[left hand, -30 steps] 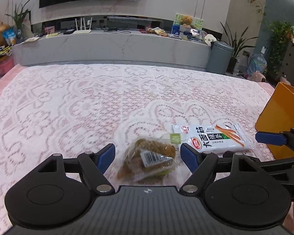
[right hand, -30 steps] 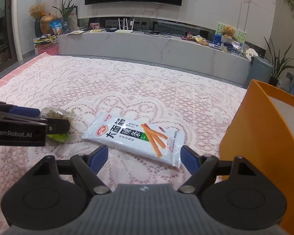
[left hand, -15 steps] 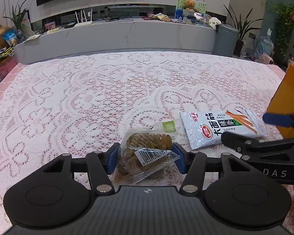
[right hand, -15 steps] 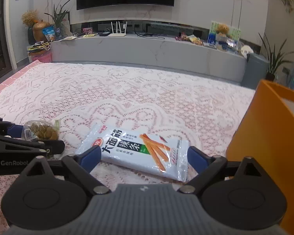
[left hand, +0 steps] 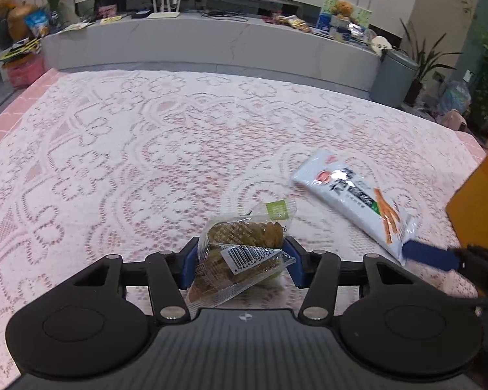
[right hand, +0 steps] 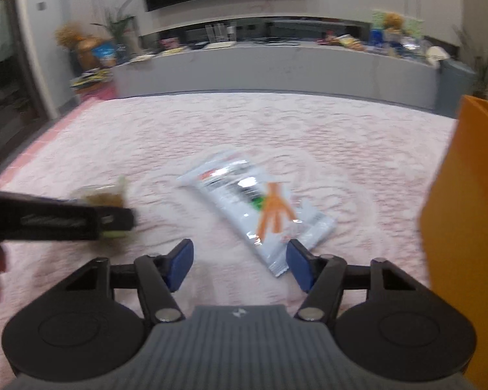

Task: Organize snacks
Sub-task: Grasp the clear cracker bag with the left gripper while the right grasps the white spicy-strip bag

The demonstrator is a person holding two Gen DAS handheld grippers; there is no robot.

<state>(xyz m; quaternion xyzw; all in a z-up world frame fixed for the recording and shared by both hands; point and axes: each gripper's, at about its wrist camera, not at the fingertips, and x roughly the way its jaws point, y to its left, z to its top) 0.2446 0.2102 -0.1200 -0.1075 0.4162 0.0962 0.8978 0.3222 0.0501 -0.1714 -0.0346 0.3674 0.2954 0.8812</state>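
Note:
A clear bag of brown biscuits [left hand: 244, 243] with a barcode label sits between the blue pads of my left gripper [left hand: 240, 265]. Both pads press on its sides, and the jaws are still closing. From the right wrist view, that gripper is a dark blurred bar [right hand: 58, 221] at the left. A white snack packet with orange sticks [right hand: 257, 208] lies slanted on the lace cloth. Its near corner reaches in beside the right pad of my right gripper [right hand: 239, 265], whose jaws are closing without gripping it. The same packet [left hand: 351, 201] is in the left wrist view.
An orange box [right hand: 465, 214] stands at the right edge of the table, close to the right gripper; it also shows as an orange box [left hand: 478, 208] in the left wrist view. The pink lace tablecloth [left hand: 146, 162] stretches far and left. A grey bin [left hand: 392, 78] stands beyond the table.
The left jaws came together onto the biscuit bag. The right jaws widened, then narrowed. The white packet now lies slanted, its near corner at the right pad. The right view has blurred.

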